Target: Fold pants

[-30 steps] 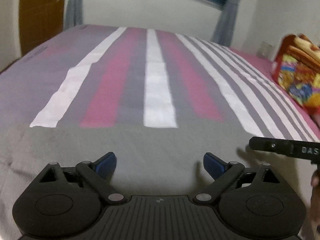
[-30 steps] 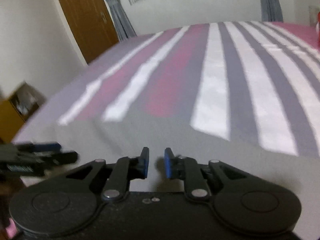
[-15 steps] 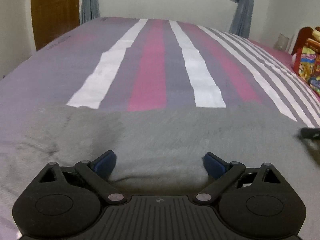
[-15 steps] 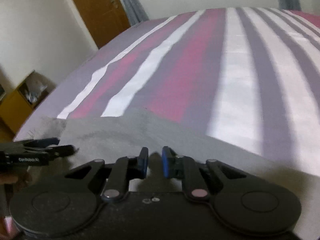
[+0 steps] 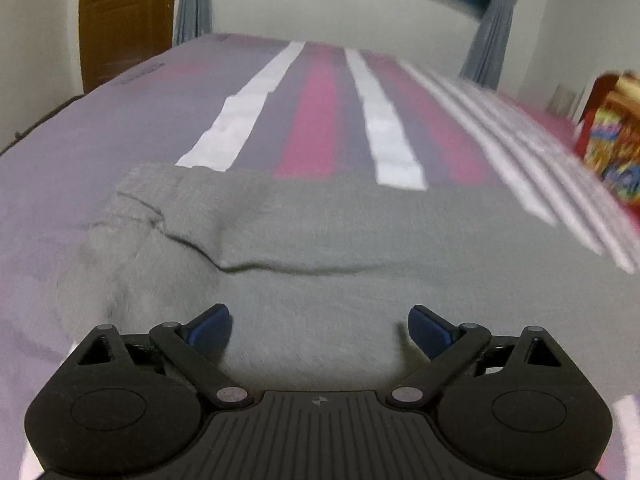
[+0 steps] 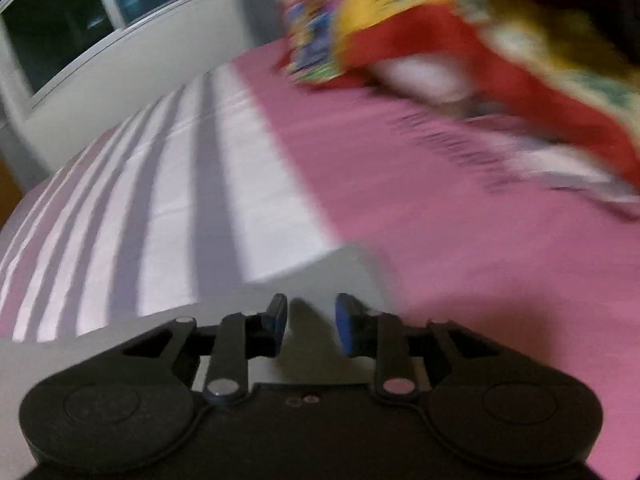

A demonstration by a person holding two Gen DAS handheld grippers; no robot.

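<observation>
The grey pants (image 5: 320, 240) lie spread across the striped bed, with a fold and wrinkles at their left end. My left gripper (image 5: 320, 326) is wide open and empty, low over the near part of the pants. In the right wrist view, my right gripper (image 6: 311, 322) is partly open and empty over a grey corner of the pants (image 6: 340, 272), next to the pink part of the sheet. That view is blurred by motion.
The bed sheet (image 5: 312, 120) has pink, white and grey stripes. A red and yellow patterned blanket (image 6: 460, 32) lies at the right side of the bed, and it also shows in the left wrist view (image 5: 612, 148). A wooden door (image 5: 120, 20) and a window (image 6: 100, 12) lie beyond.
My right gripper has swung right toward the pants' right corner and opened a little. My left gripper has shifted left; the pants' wrinkled left end is now in view.
</observation>
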